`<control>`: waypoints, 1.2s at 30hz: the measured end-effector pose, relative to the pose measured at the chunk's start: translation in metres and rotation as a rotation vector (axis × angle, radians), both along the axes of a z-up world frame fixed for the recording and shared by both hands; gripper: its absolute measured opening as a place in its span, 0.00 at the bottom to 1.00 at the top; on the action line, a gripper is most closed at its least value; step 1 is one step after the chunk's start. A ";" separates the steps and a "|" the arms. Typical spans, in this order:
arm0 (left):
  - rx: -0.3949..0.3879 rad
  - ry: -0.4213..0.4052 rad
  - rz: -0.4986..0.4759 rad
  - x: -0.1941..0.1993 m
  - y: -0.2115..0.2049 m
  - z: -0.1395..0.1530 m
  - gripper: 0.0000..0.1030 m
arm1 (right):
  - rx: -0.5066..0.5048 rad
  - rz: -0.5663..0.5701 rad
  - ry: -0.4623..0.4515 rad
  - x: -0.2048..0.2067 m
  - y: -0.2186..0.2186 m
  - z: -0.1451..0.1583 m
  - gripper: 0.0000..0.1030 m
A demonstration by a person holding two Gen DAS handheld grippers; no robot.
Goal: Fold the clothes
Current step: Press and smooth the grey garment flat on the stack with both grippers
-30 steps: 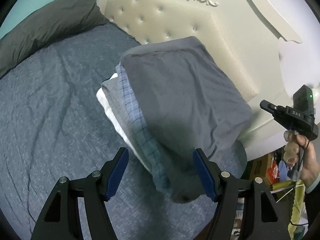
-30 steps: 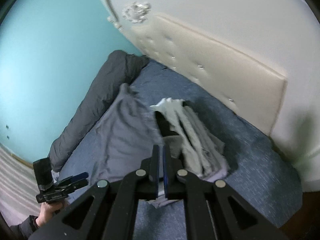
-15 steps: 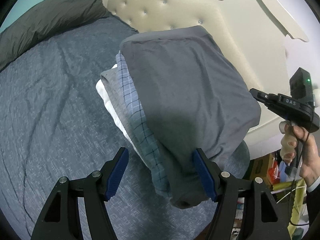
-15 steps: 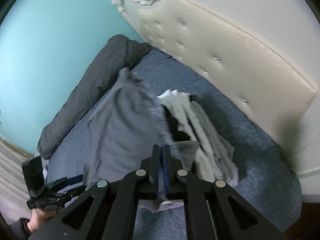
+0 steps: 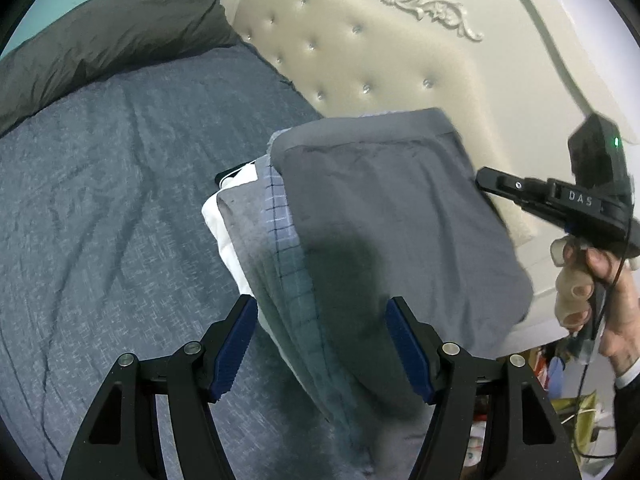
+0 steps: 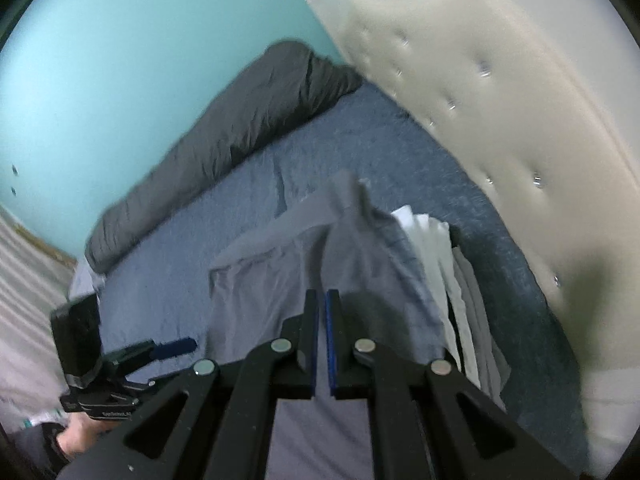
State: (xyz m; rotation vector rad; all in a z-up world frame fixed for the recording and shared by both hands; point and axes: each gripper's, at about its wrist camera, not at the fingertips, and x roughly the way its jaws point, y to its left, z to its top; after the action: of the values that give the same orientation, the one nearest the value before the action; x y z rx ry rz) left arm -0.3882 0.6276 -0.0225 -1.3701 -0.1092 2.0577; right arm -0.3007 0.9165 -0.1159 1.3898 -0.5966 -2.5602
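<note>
The bed (image 5: 100, 208), covered in a mottled blue-grey spread, fills most of both views and runs up to a cream tufted headboard (image 5: 360, 64) with a carved ornament at its top. A long dark grey bolster (image 5: 108, 36) lies along the far edge of the bed against the turquoise wall (image 6: 120, 60).

Near the headboard end of the bed sits a stack of folded clothes (image 5: 256, 232). A grey garment (image 5: 384, 216) lies on top, spread broadly over the pile with its near edge drooping down over the side. Beneath it a blue checked layer (image 5: 288, 256), a lighter grey layer and a white layer (image 5: 224, 232) show as stepped edges. In the right wrist view the same grey garment (image 6: 280, 280) rises to a small peak at its far end, with the white and pale grey folds (image 6: 444, 256) beside it towards the headboard.

The left claw (image 5: 320, 344) is spread wide, its blue pads on either side of the stack's near end and gripping nothing. The right claw (image 6: 322, 344) has its two pads drawn almost together with only a thin slit between them, just over the grey garment; whether any cloth is pinched there cannot be told. A hand (image 5: 592, 280) holds its handle at the headboard side of the stack.
</note>
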 end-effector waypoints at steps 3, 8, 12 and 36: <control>-0.008 -0.016 0.001 -0.002 0.002 -0.009 0.69 | 0.037 -0.015 -0.028 -0.008 0.003 -0.009 0.04; -0.013 -0.023 0.002 0.000 -0.001 -0.014 0.69 | 0.065 -0.100 -0.040 -0.002 0.028 -0.018 0.04; -0.015 -0.012 -0.004 0.003 0.000 -0.011 0.69 | 0.018 -0.131 0.004 0.001 0.040 -0.013 0.04; -0.018 0.023 -0.011 0.001 -0.001 -0.003 0.69 | 0.030 -0.106 0.040 -0.038 0.018 0.004 0.04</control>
State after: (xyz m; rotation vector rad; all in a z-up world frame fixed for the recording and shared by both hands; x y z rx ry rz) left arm -0.3869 0.6269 -0.0256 -1.3542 -0.0731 2.0700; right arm -0.3390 0.9350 -0.1120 1.3478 -0.6453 -2.6833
